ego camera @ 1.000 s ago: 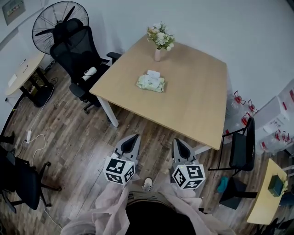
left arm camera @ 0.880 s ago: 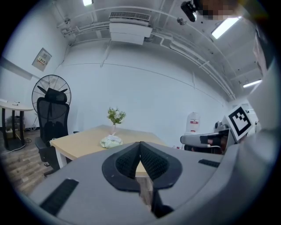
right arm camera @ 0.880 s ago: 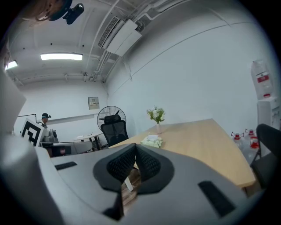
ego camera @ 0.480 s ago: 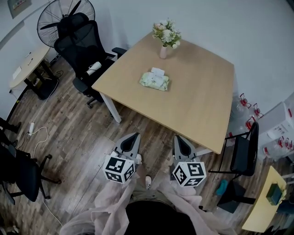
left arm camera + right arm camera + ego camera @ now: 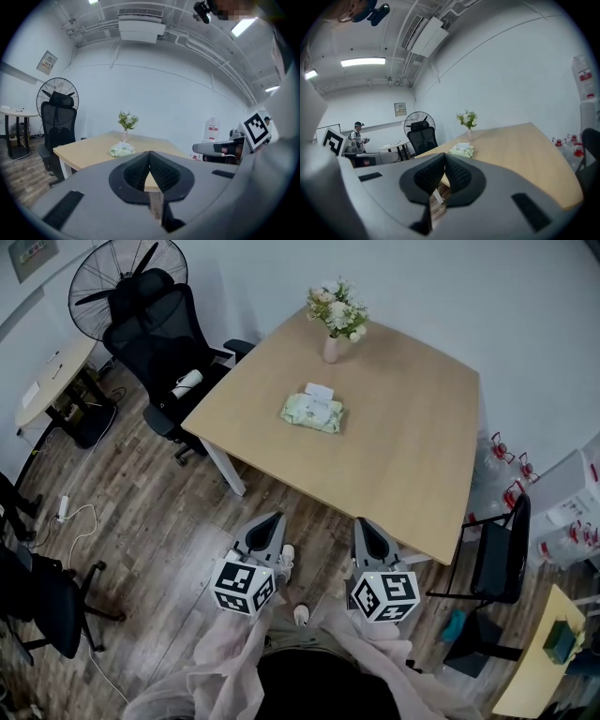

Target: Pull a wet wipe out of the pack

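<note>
The pale green wet wipe pack [image 5: 312,412] lies flat on the light wood table [image 5: 403,437], its white flap on the far side. It is small and distant in the left gripper view [image 5: 122,149] and the right gripper view [image 5: 462,150]. My left gripper [image 5: 272,520] and right gripper [image 5: 364,525] hang side by side over the floor, short of the table's near edge. In both gripper views the left gripper [image 5: 150,155] and the right gripper [image 5: 444,157] are shut, their pads meeting with nothing between them.
A pink vase of flowers [image 5: 334,322] stands behind the pack. A black office chair [image 5: 159,334] and a fan [image 5: 112,277] are left of the table, a black chair [image 5: 497,545] at its right corner. A person [image 5: 358,136] stands far off.
The table and pack have come slightly nearer as both grippers moved toward them. Both stay shut and side by side.
</note>
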`<state>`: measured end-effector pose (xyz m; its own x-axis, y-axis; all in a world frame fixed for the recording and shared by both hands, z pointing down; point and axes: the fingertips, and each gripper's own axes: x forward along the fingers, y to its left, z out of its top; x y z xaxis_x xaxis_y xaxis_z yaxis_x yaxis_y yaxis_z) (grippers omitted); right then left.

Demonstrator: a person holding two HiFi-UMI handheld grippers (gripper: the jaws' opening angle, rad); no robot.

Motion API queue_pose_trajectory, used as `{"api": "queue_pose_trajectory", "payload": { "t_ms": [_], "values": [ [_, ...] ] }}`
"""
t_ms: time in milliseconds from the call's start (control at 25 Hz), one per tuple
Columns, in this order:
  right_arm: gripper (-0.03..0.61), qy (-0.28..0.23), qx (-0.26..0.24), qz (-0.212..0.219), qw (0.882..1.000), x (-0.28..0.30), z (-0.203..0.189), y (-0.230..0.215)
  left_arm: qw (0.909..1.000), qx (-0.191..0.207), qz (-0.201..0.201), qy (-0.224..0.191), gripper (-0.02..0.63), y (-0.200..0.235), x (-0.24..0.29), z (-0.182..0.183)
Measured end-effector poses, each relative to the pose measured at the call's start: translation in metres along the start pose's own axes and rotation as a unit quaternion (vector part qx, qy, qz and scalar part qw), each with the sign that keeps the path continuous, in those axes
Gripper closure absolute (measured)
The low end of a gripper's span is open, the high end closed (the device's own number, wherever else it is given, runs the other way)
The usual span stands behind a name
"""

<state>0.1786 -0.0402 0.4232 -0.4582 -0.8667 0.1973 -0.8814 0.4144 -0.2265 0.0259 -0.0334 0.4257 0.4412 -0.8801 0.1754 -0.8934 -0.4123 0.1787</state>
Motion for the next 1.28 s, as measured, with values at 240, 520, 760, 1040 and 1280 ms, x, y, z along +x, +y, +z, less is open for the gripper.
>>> {"api": "queue_pose_trajectory", "payload": {
  "t_ms": [240, 520, 760, 1040, 1280],
  "values": [
    [0.568, 0.005, 0.001, -0.003, 1.000, 0.034, 0.008, -0.011, 1.0000, -0.003, 0.001, 0.001, 0.603, 0.021, 0.030, 0.010],
    [0.568, 0.009, 0.001, -0.009, 1.000, 0.078, 0.020, -0.022, 1.0000, -0.007, -0.002, 0.004, 0.603, 0.049, 0.065, 0.022],
    [0.568, 0.013, 0.003, -0.015, 1.000, 0.114, 0.031, -0.027, 0.9999, -0.009, -0.005, 0.008, 0.603, 0.076, 0.092, 0.035],
    [0.568, 0.024, 0.007, -0.024, 0.999, 0.160, 0.033, -0.029, 0.9996, -0.016, -0.015, 0.021, 0.603, 0.110, 0.125, 0.038],
    [0.568, 0.032, 0.010, -0.041, 0.999, 0.189, 0.036, -0.034, 0.9988, -0.021, -0.029, 0.033, 0.603, 0.133, 0.152, 0.038]
  ]
}}
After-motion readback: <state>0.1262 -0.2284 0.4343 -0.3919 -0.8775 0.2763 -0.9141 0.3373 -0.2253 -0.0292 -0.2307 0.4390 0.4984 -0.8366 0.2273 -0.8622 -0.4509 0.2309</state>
